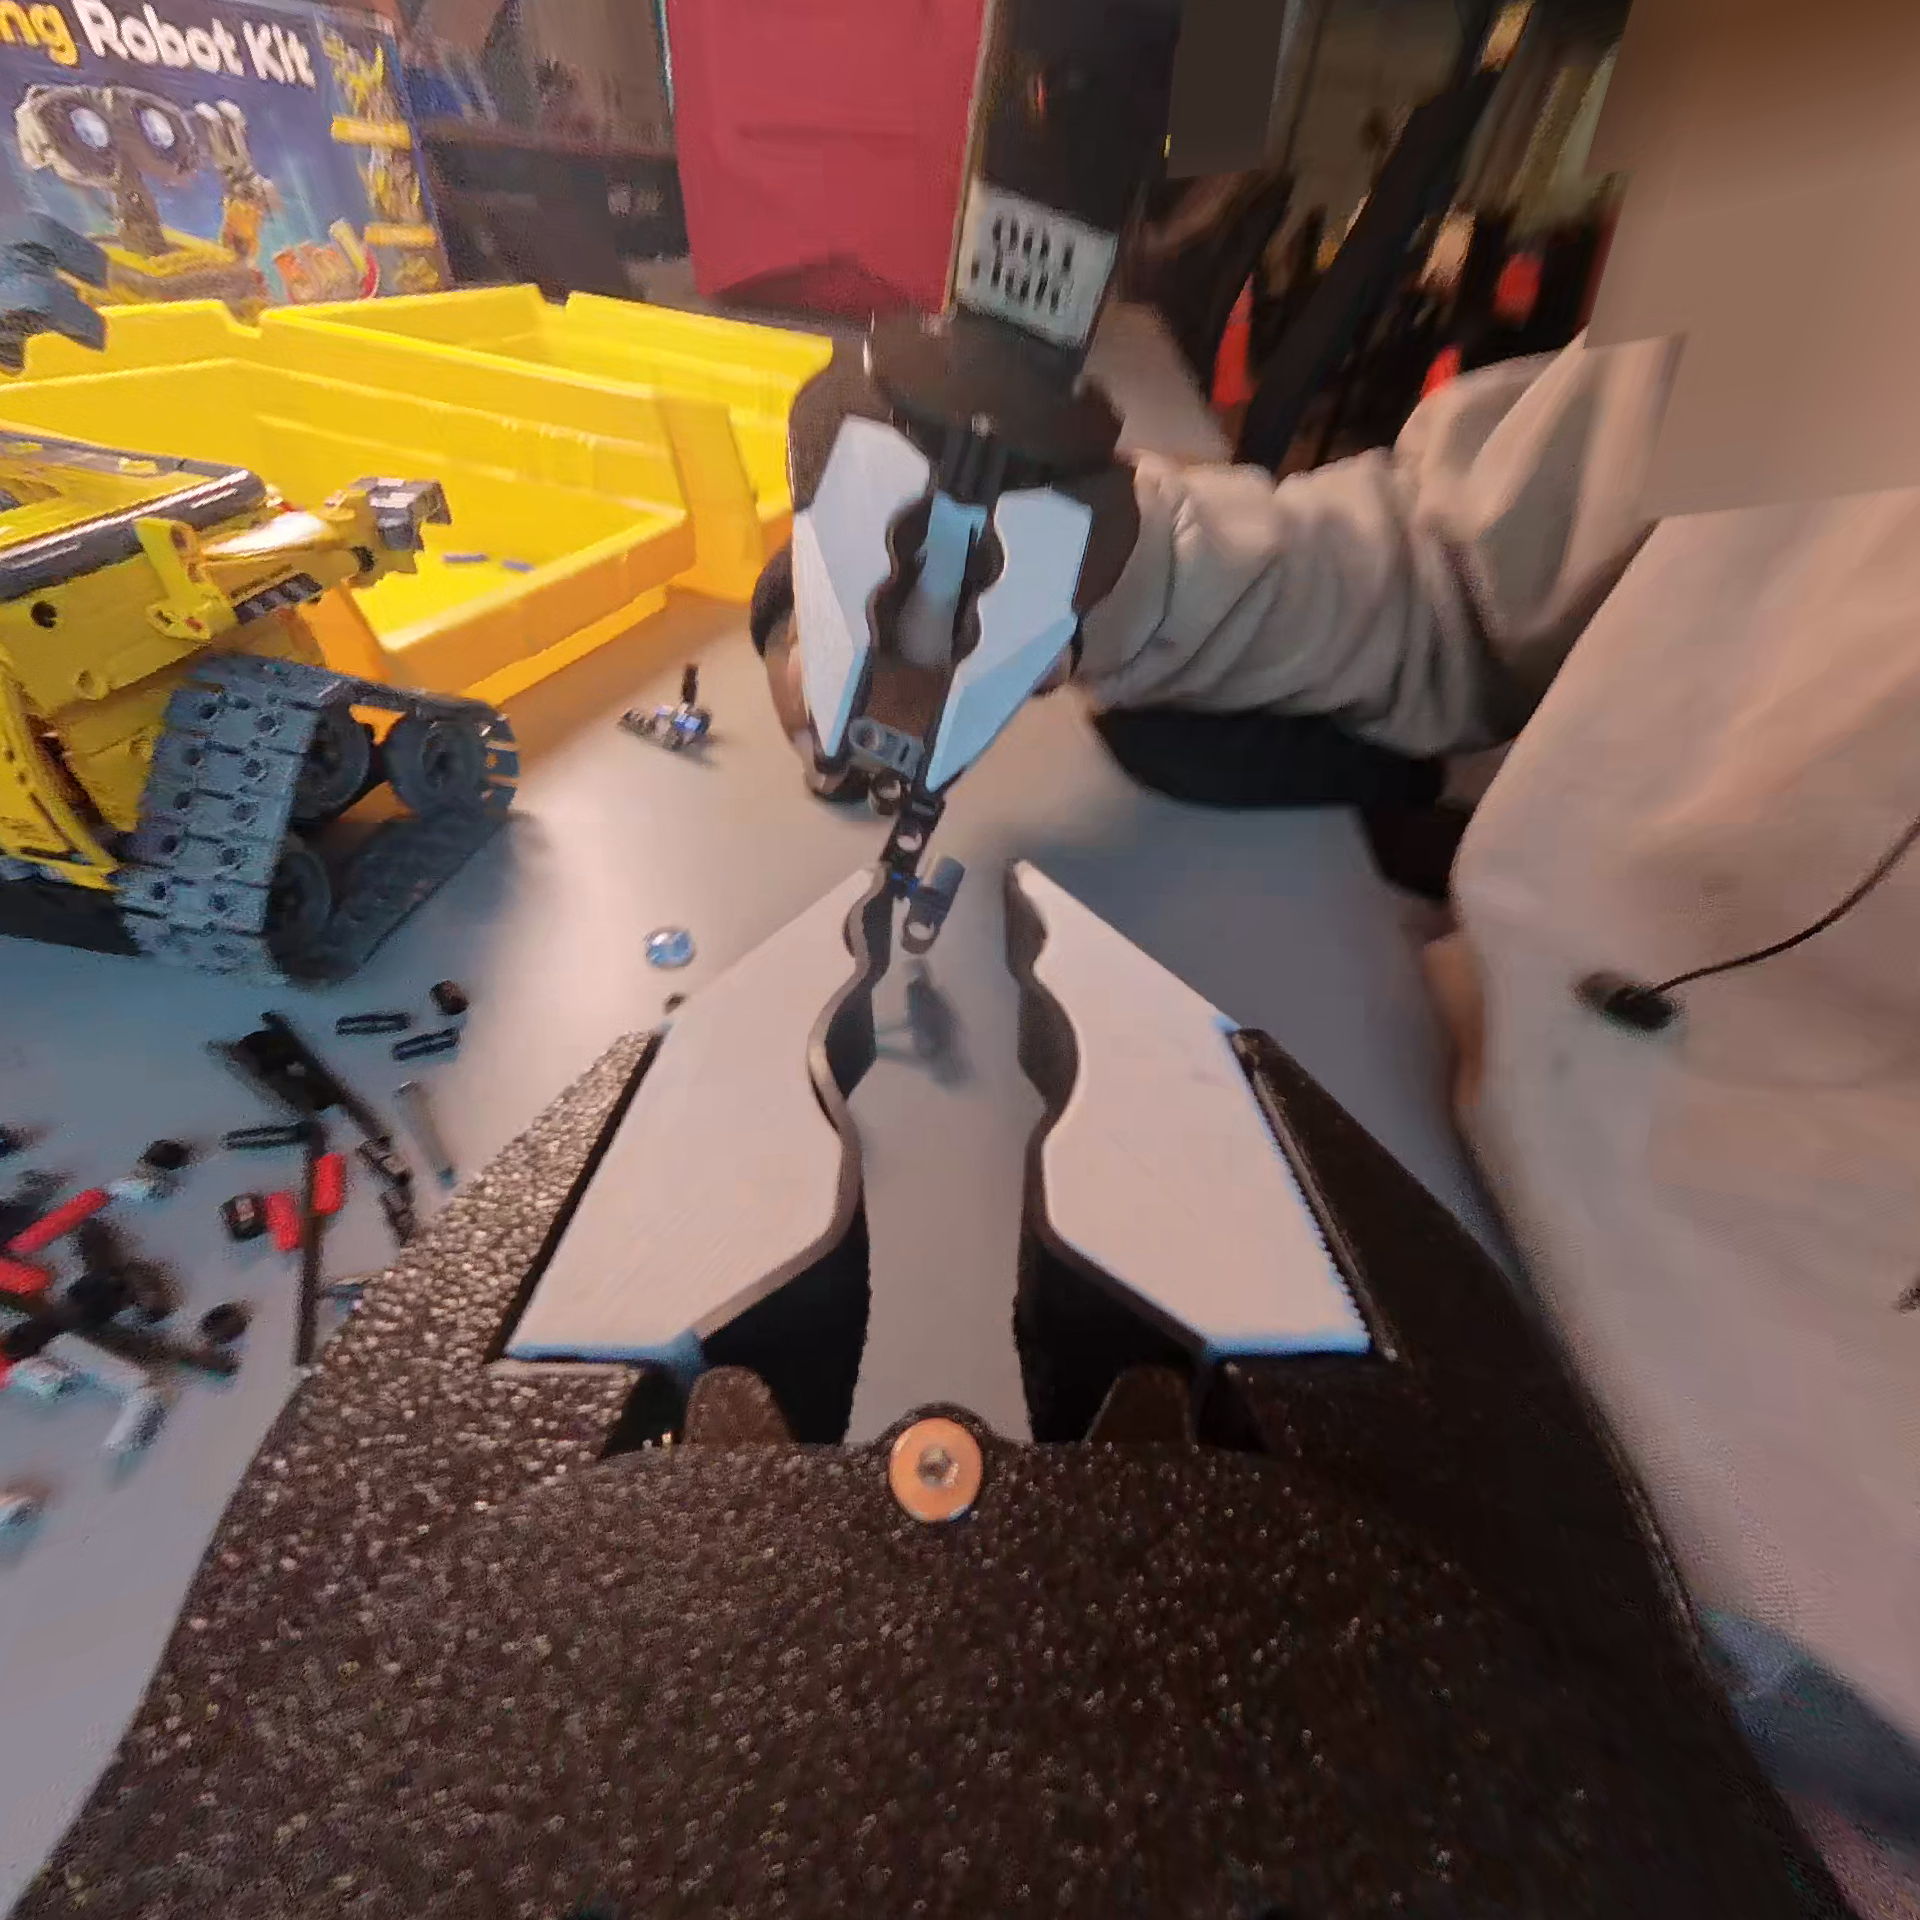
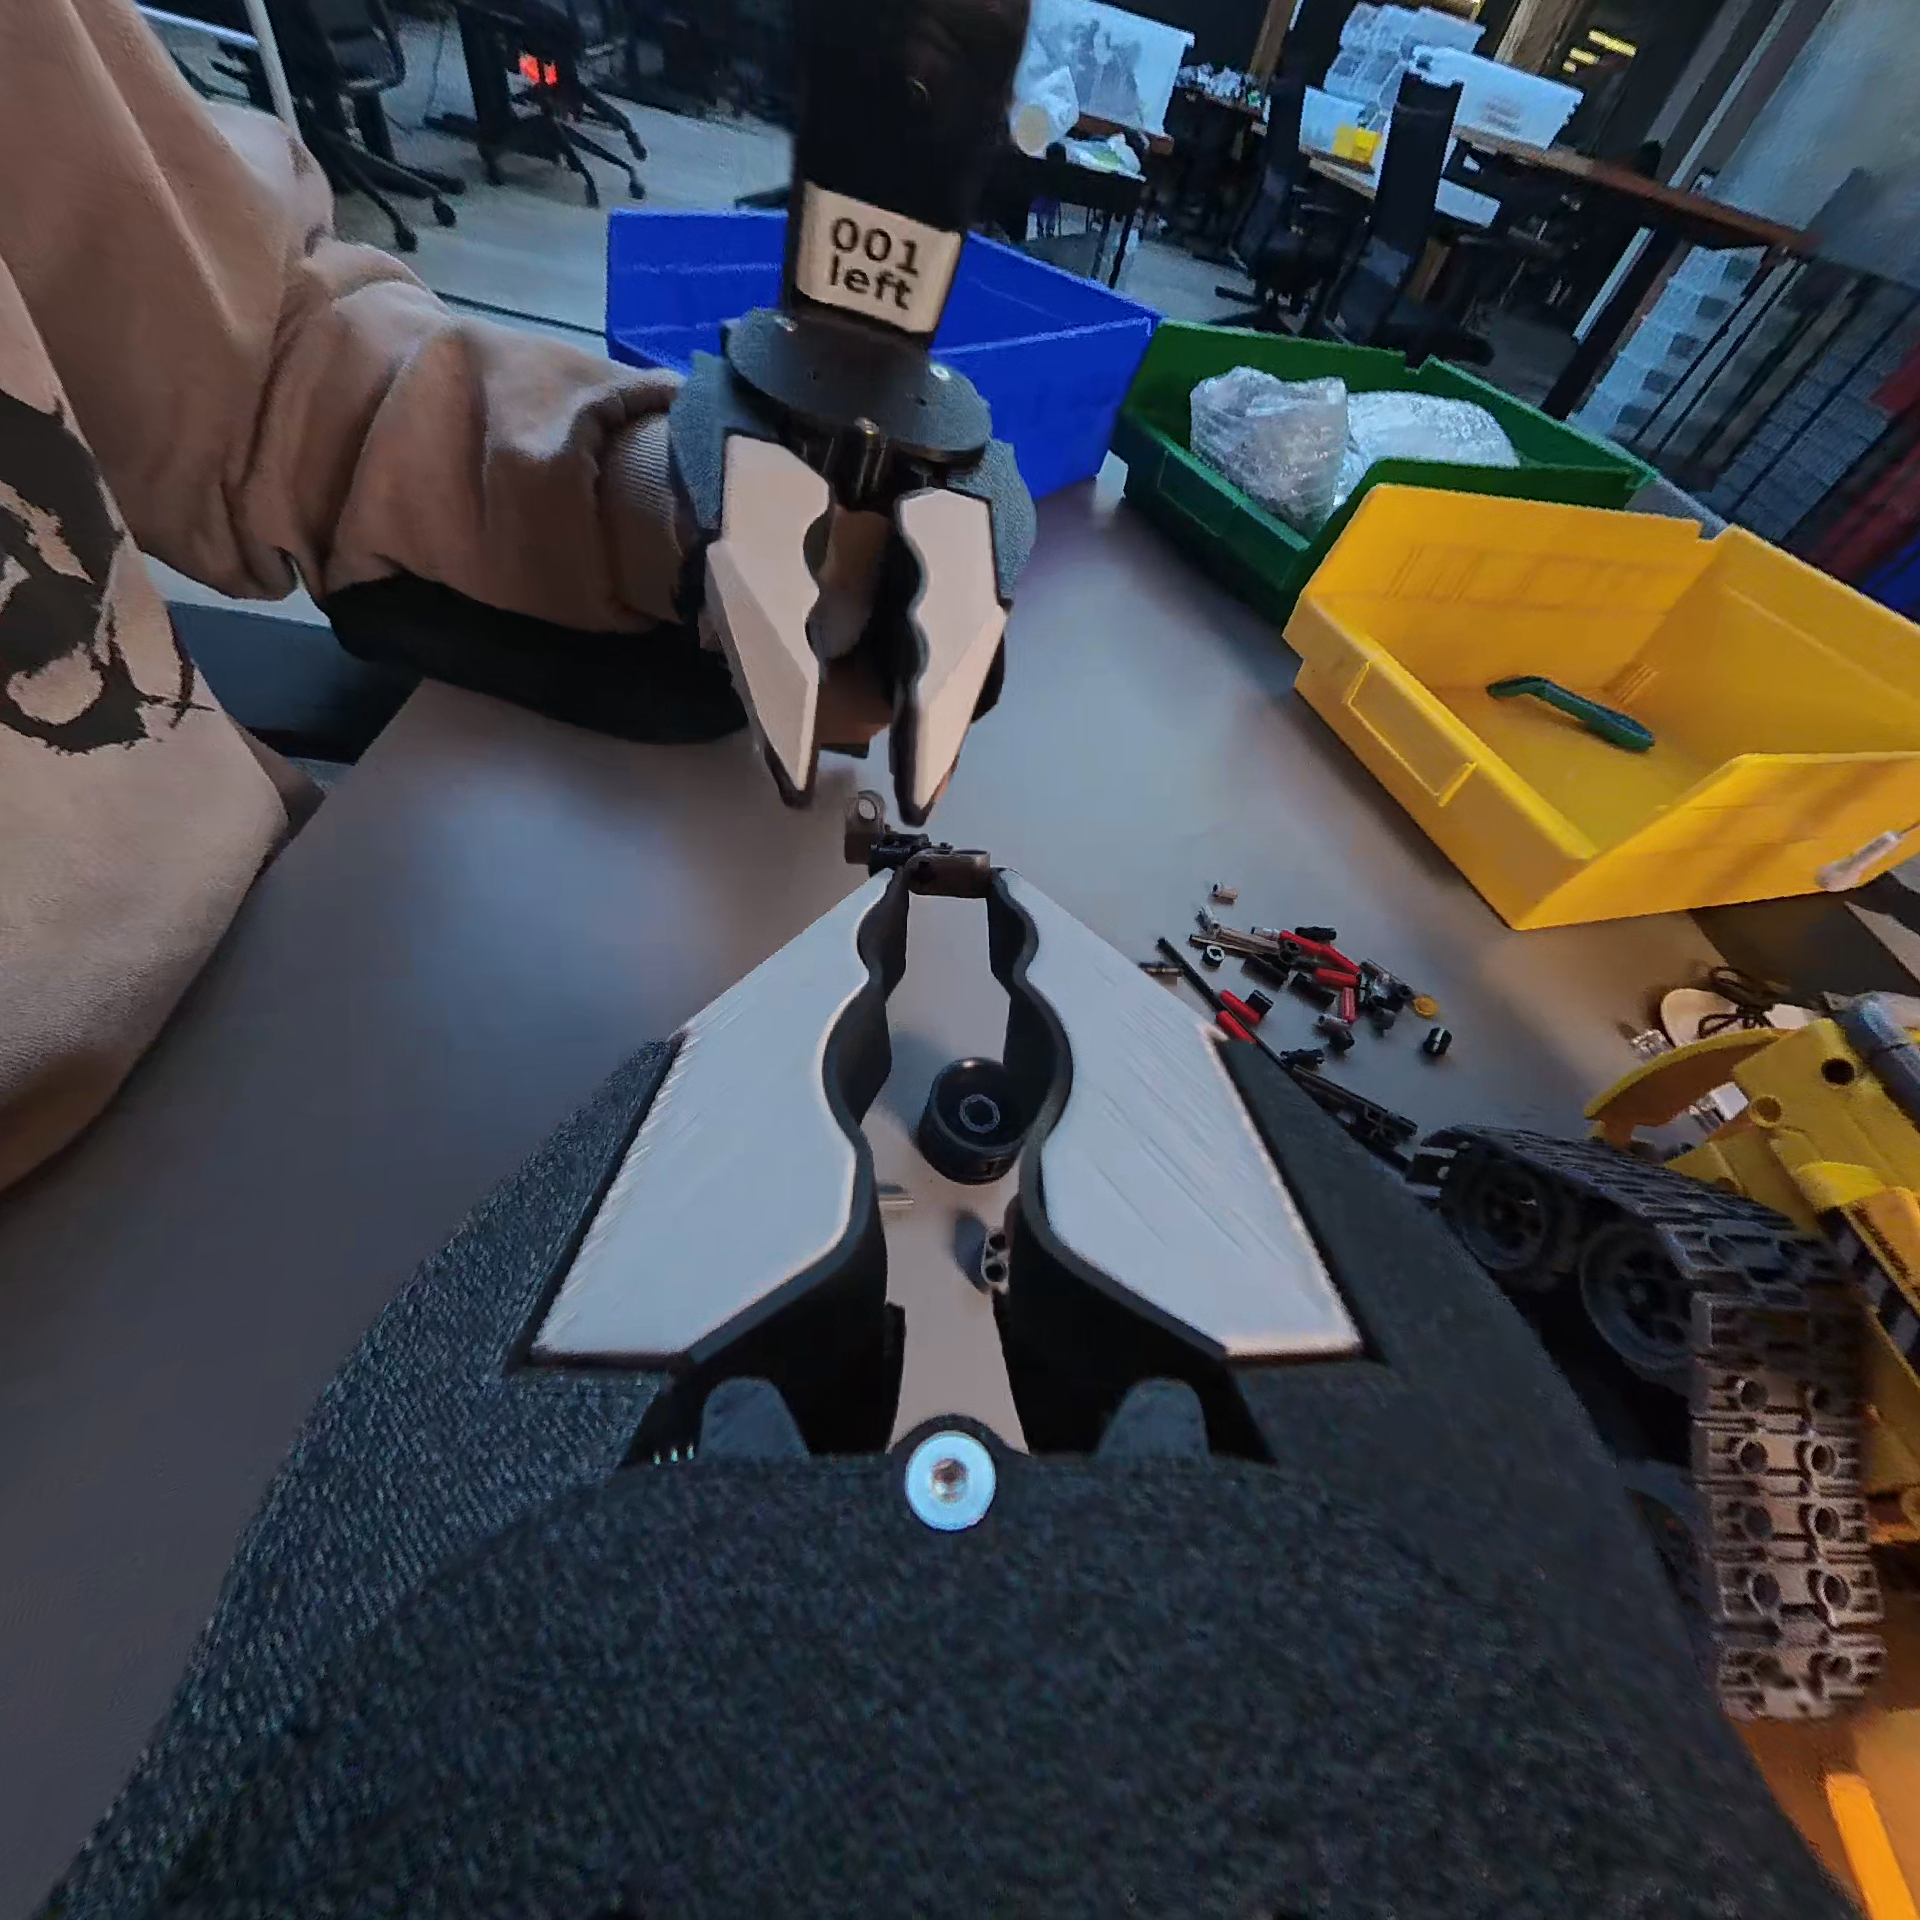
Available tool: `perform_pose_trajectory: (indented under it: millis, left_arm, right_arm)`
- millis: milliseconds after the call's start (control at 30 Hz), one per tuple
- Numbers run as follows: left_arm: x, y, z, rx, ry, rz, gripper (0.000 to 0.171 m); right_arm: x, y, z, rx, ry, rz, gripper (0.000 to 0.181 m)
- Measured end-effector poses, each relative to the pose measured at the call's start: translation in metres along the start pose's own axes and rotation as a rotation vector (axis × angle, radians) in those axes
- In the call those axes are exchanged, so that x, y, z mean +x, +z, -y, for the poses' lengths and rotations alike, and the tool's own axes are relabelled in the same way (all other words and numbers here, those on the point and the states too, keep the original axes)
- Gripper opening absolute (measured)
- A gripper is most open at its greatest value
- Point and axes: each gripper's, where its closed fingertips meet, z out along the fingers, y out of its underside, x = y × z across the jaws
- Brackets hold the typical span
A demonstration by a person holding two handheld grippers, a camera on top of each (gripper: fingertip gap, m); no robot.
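My right gripper [image 2: 945, 883] is shut on a small dark assembly of building pieces [image 2: 940, 862] and holds it above the grey table [image 2: 520, 935]. In the left wrist view the right gripper [image 1: 885, 764] hangs tips-down with the assembly [image 1: 914, 883] dangling from it. My left gripper [image 1: 945, 883] is open, and its fingertips flank the lower end of the assembly, which is nearer the left finger. In the right wrist view the left gripper [image 2: 857, 800] faces me, open, just beyond the assembly. A person's sleeved arm holds each gripper.
A yellow tracked robot model [image 1: 208, 675] [image 2: 1714, 1247] stands beside the grippers. Loose small pieces [image 1: 156, 1226] [image 2: 1309, 977] lie by it. A black wheel [image 2: 971, 1117] lies under my right gripper. Yellow bins [image 1: 520, 468] [image 2: 1558, 727], a green bin [image 2: 1226, 499] and a blue bin [image 2: 1039, 332] stand behind. Both grippers' tips are close together, under 4 cm apart. Left tips and right tips are each some 9 centimeters from the black wheel [image 2: 971, 1117].
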Motion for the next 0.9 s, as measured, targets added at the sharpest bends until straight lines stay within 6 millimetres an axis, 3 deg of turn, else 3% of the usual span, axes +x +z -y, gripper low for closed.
perform_pose_trajectory:
  millis: [100,233,367,900]
  left_arm:
    - [0.002,-0.015,0.030,0.188,-0.244,-0.140,0.030]
    - [0.013,-0.003,0.021,0.150,-0.415,-0.276,0.029]
    - [0.026,0.007,0.019,0.131,-0.511,-0.388,0.013]
    - [0.023,0.011,0.000,0.026,-0.644,-0.388,0.007]
  right_arm:
    - [-0.010,-0.003,0.016,0.058,-0.041,0.029,0.013]
    - [-0.020,0.001,0.029,0.090,-0.118,0.023,0.014]
    - [-0.025,0.003,0.031,0.084,-0.171,0.015,0.013]
    - [-0.028,0.007,0.013,-0.022,-0.264,0.000,0.014]
